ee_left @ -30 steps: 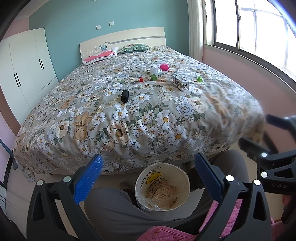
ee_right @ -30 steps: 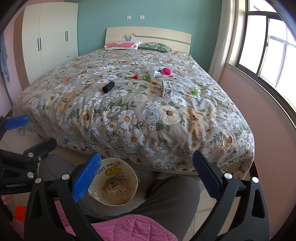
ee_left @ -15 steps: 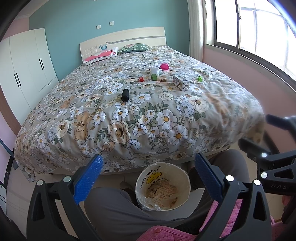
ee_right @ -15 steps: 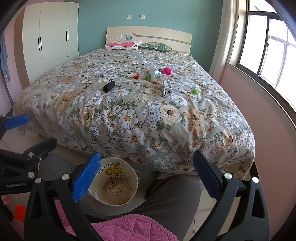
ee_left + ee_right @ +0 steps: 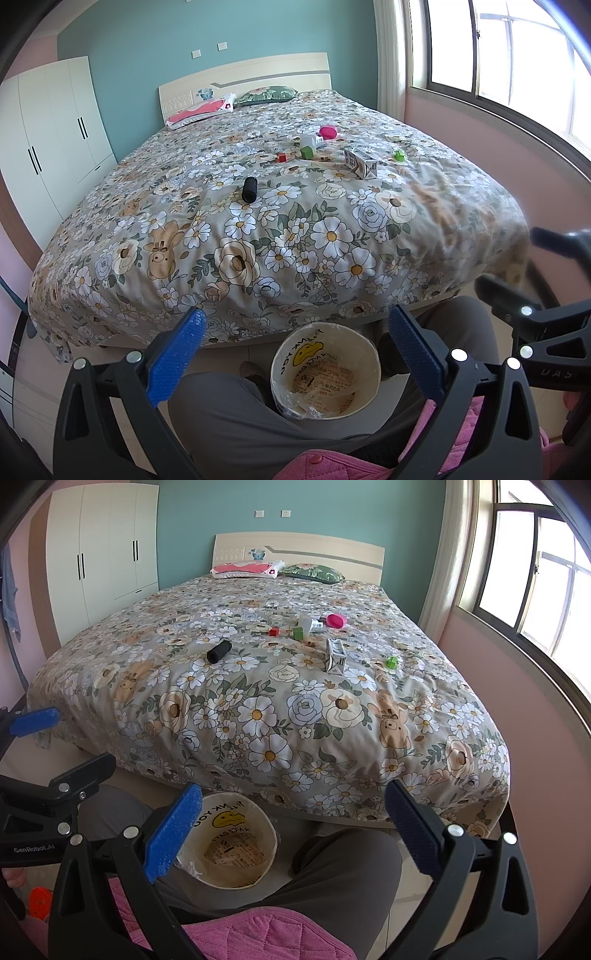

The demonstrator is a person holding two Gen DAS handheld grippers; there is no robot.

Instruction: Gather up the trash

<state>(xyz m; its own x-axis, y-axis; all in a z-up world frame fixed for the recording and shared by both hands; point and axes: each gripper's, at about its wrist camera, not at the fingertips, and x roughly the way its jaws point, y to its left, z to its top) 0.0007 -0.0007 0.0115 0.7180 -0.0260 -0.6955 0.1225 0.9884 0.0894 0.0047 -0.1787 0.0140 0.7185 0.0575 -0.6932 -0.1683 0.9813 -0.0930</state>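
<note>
At the foot of the bed: a person sits with a lined trash bin (image 5: 325, 369) on the floor between the knees, both tools held low over the lap.
Left claw (image 5: 295, 354): blue pads spread wide apart, gripping nothing; it hangs above the bin mouth and faces the bed (image 5: 258, 221).
Right claw (image 5: 291, 830): also spread wide and empty, held just beside the left one and pointing the same way.
Why held so: my reading is a ready pose, with both tools open and pulled back near the bin so either can reach out for a piece.
Bin placement: it sits close against the bed's foot, probably so drops need only a short return.
Bin contents: a clear liner, and crumpled printed wrappers (image 5: 327, 384) at the bottom; it looks mostly unfilled.
Trash on the bed: a black cylinder (image 5: 249, 189) lies nearest, on its side and apart from the rest.
Farther cluster: a small printed carton (image 5: 360, 163), a white bottle (image 5: 308, 141), a pink cup (image 5: 328, 132), a red block (image 5: 282, 158), a green block (image 5: 306, 152) and a second green piece (image 5: 399, 156) lie well up the quilt.
Reach: all of these lie well apart from the claws, so a forward lean seems needed.
Progress: judged early, most pieces are not yet collected.
Handling: the cylinder may roll on the soft quilt when pinched.
</note>
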